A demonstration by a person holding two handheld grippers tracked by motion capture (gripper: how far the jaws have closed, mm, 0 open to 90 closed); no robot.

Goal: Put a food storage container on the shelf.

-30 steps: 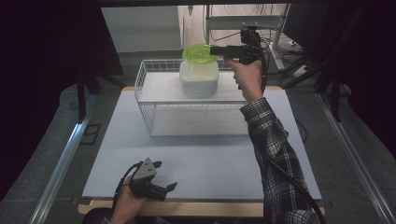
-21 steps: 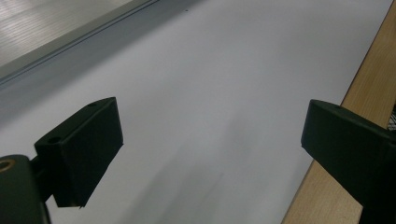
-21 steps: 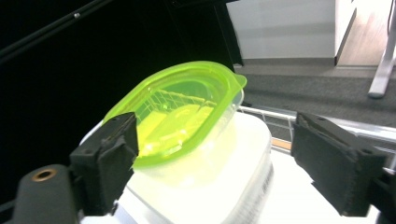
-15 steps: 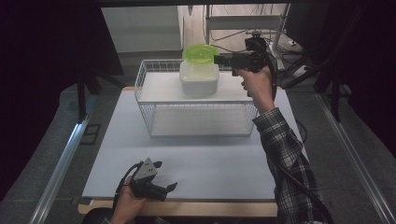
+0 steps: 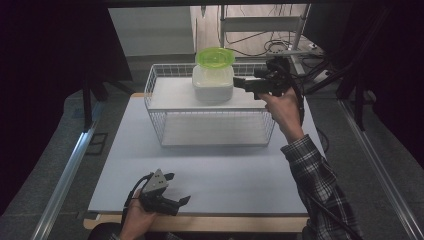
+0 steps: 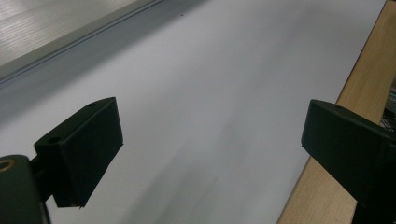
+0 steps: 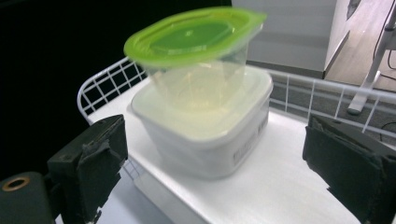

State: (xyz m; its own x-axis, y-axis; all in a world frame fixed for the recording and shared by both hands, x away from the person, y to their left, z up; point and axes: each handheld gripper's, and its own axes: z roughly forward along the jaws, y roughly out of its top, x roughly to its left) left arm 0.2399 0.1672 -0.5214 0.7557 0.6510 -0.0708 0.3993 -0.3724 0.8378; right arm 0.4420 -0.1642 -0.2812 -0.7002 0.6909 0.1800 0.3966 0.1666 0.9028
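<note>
A clear tub with a green lid [image 5: 214, 57] stands on a white square container [image 5: 213, 87], on the top shelf of a white wire rack [image 5: 165, 97]. My right gripper [image 5: 239, 83] hovers just right of the stack and points at it. Its jaws have just been opening and nothing is between them. In the right gripper view the green-lidded tub [image 7: 196, 42] and the white container [image 7: 205, 135] sit ahead of the open right gripper [image 7: 210, 172], apart from it. My left gripper [image 5: 179, 189] rests open at the table's near edge, and the left gripper [image 6: 210, 154] has bare tabletop between its jaws.
The wire rack's lower front [image 5: 215, 127] stands mid-table on a pale grey mat [image 5: 225, 170]. A wooden table edge [image 6: 369, 84] runs along the near side. A metal stand and cables [image 5: 280, 45] lie behind the rack. Dark surroundings flank both sides.
My right gripper let go of the green-lidded tub and drew back to the right and slightly down, its jaws wider apart. The left gripper stayed put.
</note>
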